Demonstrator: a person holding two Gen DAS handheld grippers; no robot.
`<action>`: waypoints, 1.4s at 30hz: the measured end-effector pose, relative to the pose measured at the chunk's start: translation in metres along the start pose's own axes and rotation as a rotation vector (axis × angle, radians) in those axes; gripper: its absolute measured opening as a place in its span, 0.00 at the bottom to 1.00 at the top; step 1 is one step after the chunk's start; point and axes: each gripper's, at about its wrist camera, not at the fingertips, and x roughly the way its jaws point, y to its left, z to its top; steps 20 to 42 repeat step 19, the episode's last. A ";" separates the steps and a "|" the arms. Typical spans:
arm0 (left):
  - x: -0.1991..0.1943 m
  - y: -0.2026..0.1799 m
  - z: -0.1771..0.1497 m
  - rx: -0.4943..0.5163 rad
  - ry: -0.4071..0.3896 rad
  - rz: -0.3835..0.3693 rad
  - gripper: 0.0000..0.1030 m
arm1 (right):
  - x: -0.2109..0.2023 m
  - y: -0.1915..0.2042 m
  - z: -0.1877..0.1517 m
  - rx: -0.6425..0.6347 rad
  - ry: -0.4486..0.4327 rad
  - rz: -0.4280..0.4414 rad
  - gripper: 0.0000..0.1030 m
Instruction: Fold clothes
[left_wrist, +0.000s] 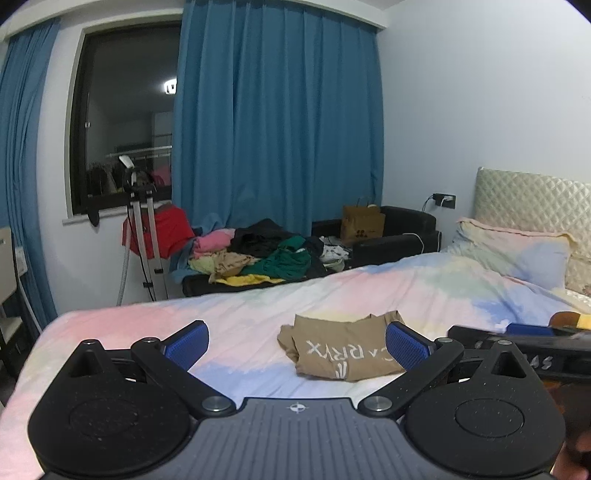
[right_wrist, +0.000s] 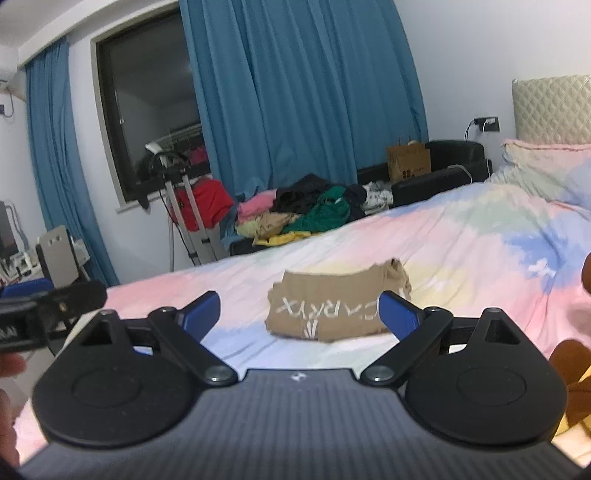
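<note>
The left hand-held gripper (left_wrist: 297, 341) and the right hand-held gripper (right_wrist: 299, 314) both gape wide and empty. The tan shirt (left_wrist: 343, 347) lies folded at twelve o'clock on the bed (left_wrist: 147, 325), apparently released as done.

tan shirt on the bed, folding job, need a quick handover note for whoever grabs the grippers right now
Left gripper: open, empty, raised above the bed, short of the shirt.
Right gripper: open, empty, also clear of the shirt.
Tan shirt: lies folded into a compact bundle on the pastel bedspread, white lettering facing up, nothing touching it.
Clothes pile: unfolded heap of pink, black, green and yellow garments on the dark bench beyond the far edge of the bed.
Done: the tan shirt looks folded.
Left: probably set it aside, then fetch the next garment from the pile and fold it on the bed.
</note>
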 end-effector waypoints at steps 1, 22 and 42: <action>0.000 0.001 -0.004 -0.006 0.000 0.003 1.00 | 0.002 0.000 -0.004 -0.004 0.002 -0.004 0.92; 0.020 0.028 -0.073 -0.036 0.017 0.058 1.00 | 0.035 0.013 -0.055 -0.100 0.005 -0.087 0.92; 0.020 0.028 -0.073 -0.036 0.017 0.058 1.00 | 0.035 0.013 -0.055 -0.100 0.005 -0.087 0.92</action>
